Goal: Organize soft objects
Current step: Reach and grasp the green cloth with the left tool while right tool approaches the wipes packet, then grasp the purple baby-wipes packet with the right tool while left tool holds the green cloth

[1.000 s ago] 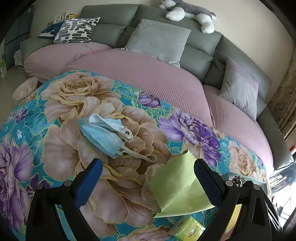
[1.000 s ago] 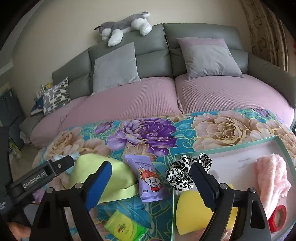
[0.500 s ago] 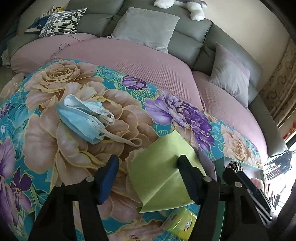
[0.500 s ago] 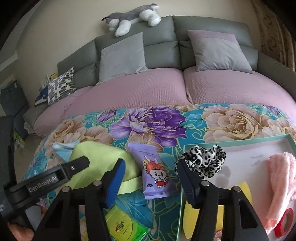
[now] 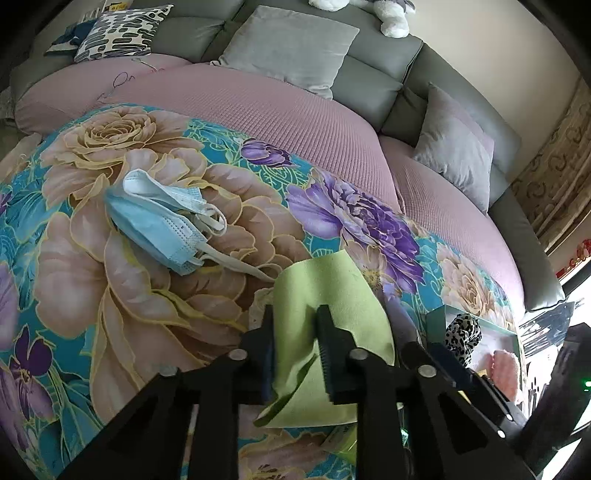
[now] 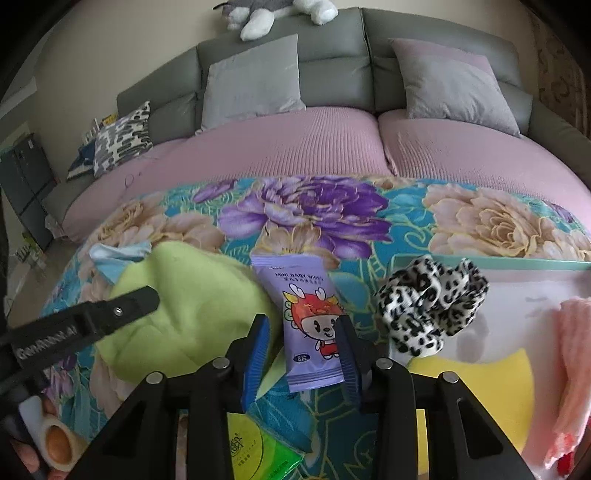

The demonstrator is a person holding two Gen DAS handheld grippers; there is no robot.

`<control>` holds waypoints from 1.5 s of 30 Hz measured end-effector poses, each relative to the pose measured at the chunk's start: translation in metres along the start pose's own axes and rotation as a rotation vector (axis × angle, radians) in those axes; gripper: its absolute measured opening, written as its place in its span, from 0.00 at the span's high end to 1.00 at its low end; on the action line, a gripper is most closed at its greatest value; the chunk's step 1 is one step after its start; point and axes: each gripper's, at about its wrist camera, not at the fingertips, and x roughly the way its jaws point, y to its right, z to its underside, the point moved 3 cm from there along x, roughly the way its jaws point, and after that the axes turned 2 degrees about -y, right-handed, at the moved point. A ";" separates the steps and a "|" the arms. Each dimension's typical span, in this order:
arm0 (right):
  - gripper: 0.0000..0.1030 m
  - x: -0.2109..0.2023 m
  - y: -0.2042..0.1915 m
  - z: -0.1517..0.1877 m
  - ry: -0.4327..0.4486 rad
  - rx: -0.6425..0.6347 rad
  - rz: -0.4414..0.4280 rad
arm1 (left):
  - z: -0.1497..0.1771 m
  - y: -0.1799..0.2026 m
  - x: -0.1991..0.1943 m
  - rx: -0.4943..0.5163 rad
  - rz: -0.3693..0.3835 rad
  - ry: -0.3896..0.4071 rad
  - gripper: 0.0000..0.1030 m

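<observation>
My left gripper (image 5: pixel 295 332) has closed on the green cloth (image 5: pixel 332 295), which lies on the floral table cover; a fold of it stands between the two fingers. The cloth also shows in the right wrist view (image 6: pixel 184 314). My right gripper (image 6: pixel 301 343) is narrowed around the purple baby-wipes pack (image 6: pixel 308 325), its pads beside the pack's edges; contact is unclear. A blue face mask (image 5: pixel 159 221) lies to the left. The tray (image 6: pixel 498 264) holds a leopard scrunchie (image 6: pixel 428 306), a yellow sponge (image 6: pixel 480 384) and a pink towel (image 6: pixel 576 350).
A green tissue pack (image 6: pixel 255 450) lies near the front table edge. The sofa with pink covers (image 6: pixel 295 147), grey pillows and a plush dog (image 6: pixel 273 11) stands behind the table.
Both grippers have narrowed from wide open. The left moved right onto the green cloth and pinched it. The right moved forward and down over the wipes pack.
</observation>
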 end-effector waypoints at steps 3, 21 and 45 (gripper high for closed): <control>0.62 0.005 0.001 0.002 -0.015 0.003 0.016 | 0.000 -0.003 -0.001 -0.005 -0.006 0.005 0.87; 0.56 0.019 0.001 0.005 -0.043 -0.017 0.127 | -0.010 -0.020 -0.027 -0.037 0.003 0.092 0.96; 0.53 0.018 0.000 0.005 -0.051 -0.007 0.111 | -0.002 0.011 -0.024 0.061 0.168 -0.005 0.71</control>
